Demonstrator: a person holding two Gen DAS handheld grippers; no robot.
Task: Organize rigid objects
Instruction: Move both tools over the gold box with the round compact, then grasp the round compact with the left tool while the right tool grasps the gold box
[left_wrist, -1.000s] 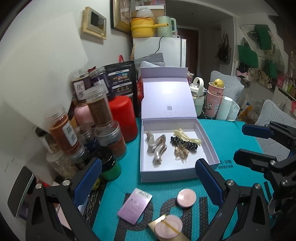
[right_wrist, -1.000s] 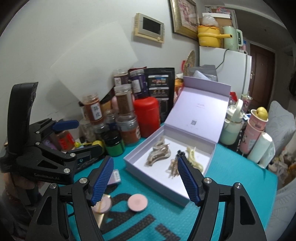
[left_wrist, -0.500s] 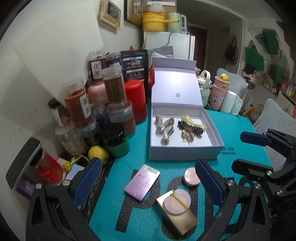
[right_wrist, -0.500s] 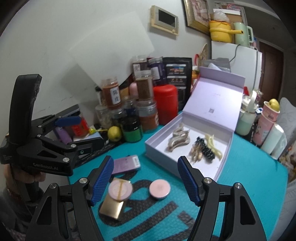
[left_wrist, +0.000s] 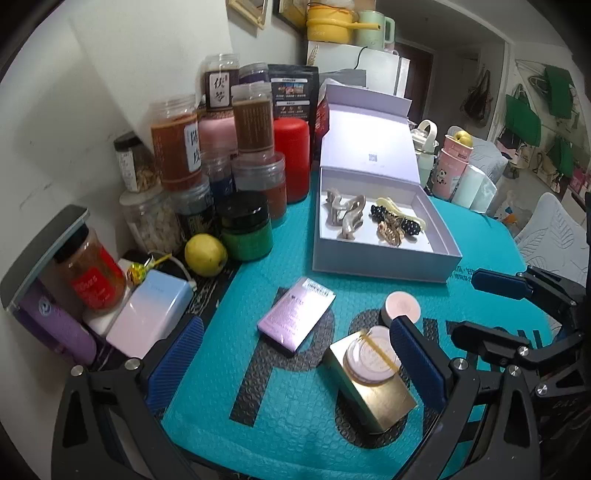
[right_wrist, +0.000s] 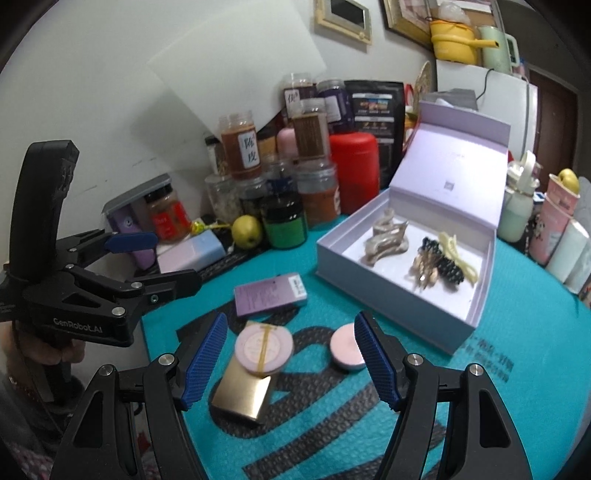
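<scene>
Gold box (right_wrist: 242, 393) lies below the right gripper's (right_wrist: 291, 356) parted jaws.

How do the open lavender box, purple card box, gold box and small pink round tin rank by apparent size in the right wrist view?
1. Open lavender box
2. Gold box and purple card box: look alike, and the gold one sits nearer
3. Small pink round tin
</scene>
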